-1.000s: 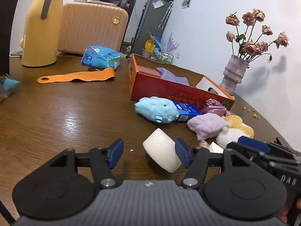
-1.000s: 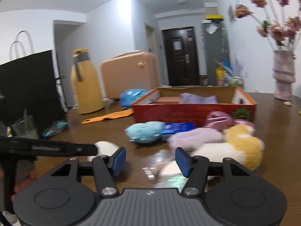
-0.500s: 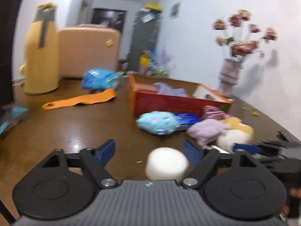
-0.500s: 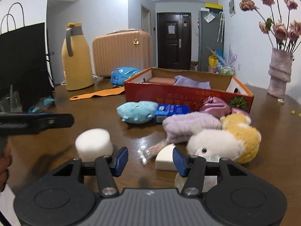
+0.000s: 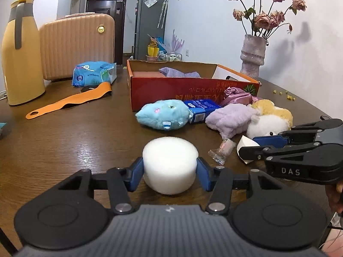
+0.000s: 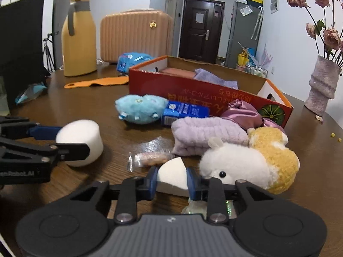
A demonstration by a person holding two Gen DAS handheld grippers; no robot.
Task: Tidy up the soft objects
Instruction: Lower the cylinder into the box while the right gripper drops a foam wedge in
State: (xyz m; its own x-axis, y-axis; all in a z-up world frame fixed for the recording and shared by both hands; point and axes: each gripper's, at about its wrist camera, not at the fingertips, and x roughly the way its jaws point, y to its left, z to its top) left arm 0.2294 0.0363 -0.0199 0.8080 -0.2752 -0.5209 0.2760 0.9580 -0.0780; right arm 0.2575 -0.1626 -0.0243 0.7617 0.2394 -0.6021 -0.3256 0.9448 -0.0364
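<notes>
My left gripper [image 5: 169, 172] is shut on a round white sponge [image 5: 169, 160] that rests on the wooden table [image 5: 64, 132]; the sponge also shows in the right wrist view [image 6: 80, 138]. My right gripper [image 6: 171, 182] is shut on a white teardrop sponge [image 6: 172, 176], seen in the left wrist view [image 5: 246, 144]. Beyond lie a blue plush [image 5: 164, 114], a lilac fluffy cloth [image 5: 230, 120], a white-and-yellow plush [image 6: 248, 162] and a pink satin scrunchie [image 6: 242, 112]. The red cardboard box [image 5: 193, 87] holds a purple cloth [image 5: 178, 72].
A blue carton [image 5: 200, 109] and a wrapped snack [image 6: 150, 157] lie among the soft things. A yellow jug [image 5: 20, 53], a peach case [image 5: 77, 45], a blue wipes pack [image 5: 92, 75] and an orange strap [image 5: 68, 100] stand at the back left. A vase [image 5: 253, 56] is back right.
My left gripper has closed on the round sponge, which now stands flat between the fingers. My right gripper moved forward and closed on the teardrop sponge.
</notes>
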